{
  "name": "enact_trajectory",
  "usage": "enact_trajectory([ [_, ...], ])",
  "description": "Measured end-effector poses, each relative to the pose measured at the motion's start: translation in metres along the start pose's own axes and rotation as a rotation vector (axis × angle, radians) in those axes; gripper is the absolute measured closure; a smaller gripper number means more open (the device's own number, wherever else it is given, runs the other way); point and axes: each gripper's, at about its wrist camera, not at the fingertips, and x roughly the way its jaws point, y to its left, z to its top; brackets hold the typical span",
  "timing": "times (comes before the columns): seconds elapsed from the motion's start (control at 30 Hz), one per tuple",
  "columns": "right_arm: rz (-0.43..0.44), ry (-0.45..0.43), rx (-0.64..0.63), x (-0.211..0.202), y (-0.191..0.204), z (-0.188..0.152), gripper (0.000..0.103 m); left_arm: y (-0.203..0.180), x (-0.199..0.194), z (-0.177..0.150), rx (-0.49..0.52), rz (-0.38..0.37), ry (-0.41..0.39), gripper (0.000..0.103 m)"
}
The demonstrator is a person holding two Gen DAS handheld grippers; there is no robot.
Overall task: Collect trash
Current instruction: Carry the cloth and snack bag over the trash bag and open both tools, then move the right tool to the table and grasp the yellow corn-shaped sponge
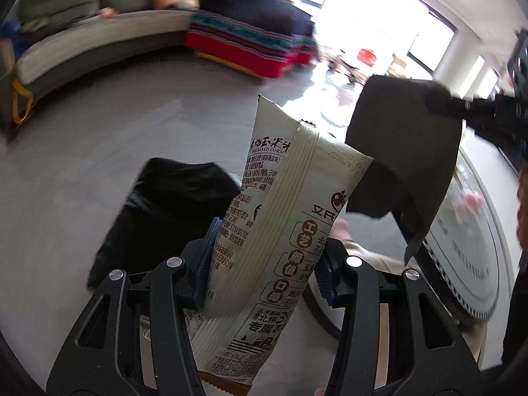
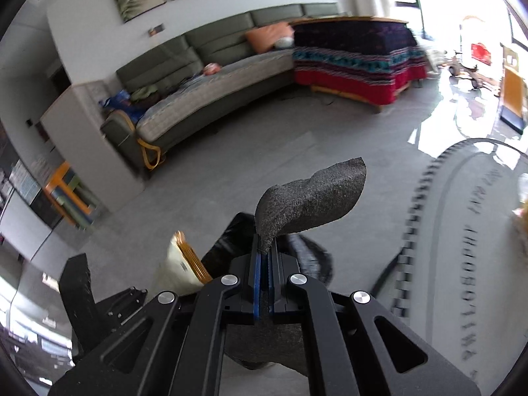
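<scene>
My left gripper (image 1: 264,264) is shut on a cream snack wrapper (image 1: 280,217) with brown Chinese print, held upright above the floor. My right gripper (image 2: 264,257) is shut on a dark grey foam scrap (image 2: 310,198); the scrap also shows in the left wrist view (image 1: 402,151), to the right of the wrapper. A black trash bag (image 1: 168,204) lies on the grey floor below and left of the wrapper; in the right wrist view the bag (image 2: 231,241) sits just beyond my right fingers. The wrapper (image 2: 181,264) and the left gripper body show at lower left there.
A grey-green sofa (image 2: 211,79) curves along the far wall. A table with a red and dark patterned cloth (image 2: 356,56) stands at its right end. A round rug (image 2: 462,231) with a toothed border lies on the right. Grey floor (image 2: 264,145) lies between.
</scene>
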Motion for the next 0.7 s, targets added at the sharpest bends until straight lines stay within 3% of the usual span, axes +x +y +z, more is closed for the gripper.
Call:
enact_trajectory([
  [0.23,0.058,0.096,-0.036,0.060,0.038,0.010,0.098,0.041,-0.008,0.017,-0.153,0.054,-0.050,0.052],
  [0.27,0.055,0.139,-0.044,0.072,0.042,0.012,0.082,0.046,-0.007,0.021,-0.190,0.073,-0.060,0.040],
  [0.3,0.033,0.169,-0.047,0.079,0.044,0.013,0.048,0.051,-0.008,0.023,-0.206,0.093,-0.066,0.009],
  [0.33,0.019,0.162,-0.041,0.081,0.044,0.013,0.037,0.052,-0.010,0.027,-0.226,0.144,-0.091,0.006],
  [0.43,0.018,0.131,-0.040,0.075,0.044,0.011,0.035,0.049,-0.019,0.034,-0.225,0.224,-0.150,0.006],
  [0.7,0.037,0.106,-0.011,0.053,0.032,0.008,0.035,0.060,-0.019,0.035,-0.233,0.176,-0.151,0.006],
])
